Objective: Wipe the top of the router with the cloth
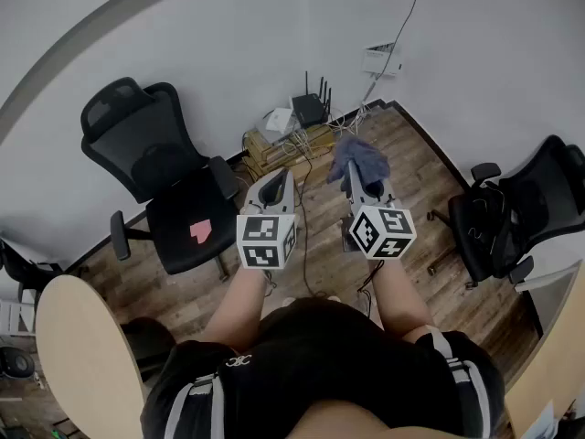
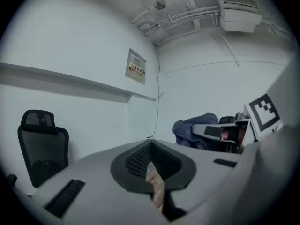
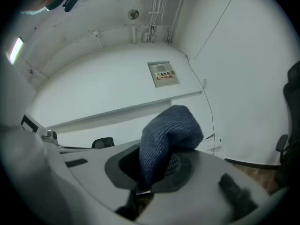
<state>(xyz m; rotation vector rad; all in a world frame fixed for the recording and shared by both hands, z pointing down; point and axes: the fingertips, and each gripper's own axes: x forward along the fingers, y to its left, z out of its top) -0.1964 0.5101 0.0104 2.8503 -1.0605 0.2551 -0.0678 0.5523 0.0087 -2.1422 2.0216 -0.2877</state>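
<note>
In the head view a black router (image 1: 310,109) with upright antennas stands on a low wooden crate (image 1: 279,149) in the room's corner, well beyond both grippers. My right gripper (image 1: 353,176) is shut on a blue-grey cloth (image 1: 357,157), which bunches up over its tips. In the right gripper view that cloth (image 3: 166,137) stands up from between the dark pads. My left gripper (image 1: 278,181) is held level beside it, shut with nothing between its jaws. From the left gripper view the cloth (image 2: 191,127) shows at the right. Both grippers point toward the corner, held in the air.
A black office chair (image 1: 155,167) with a pink note (image 1: 200,230) on its seat stands at left. Another chair (image 1: 516,213) stands at right. A white box (image 1: 278,121) sits by the router; cables (image 1: 304,210) trail over the wood floor. A round table (image 1: 73,364) lies at lower left.
</note>
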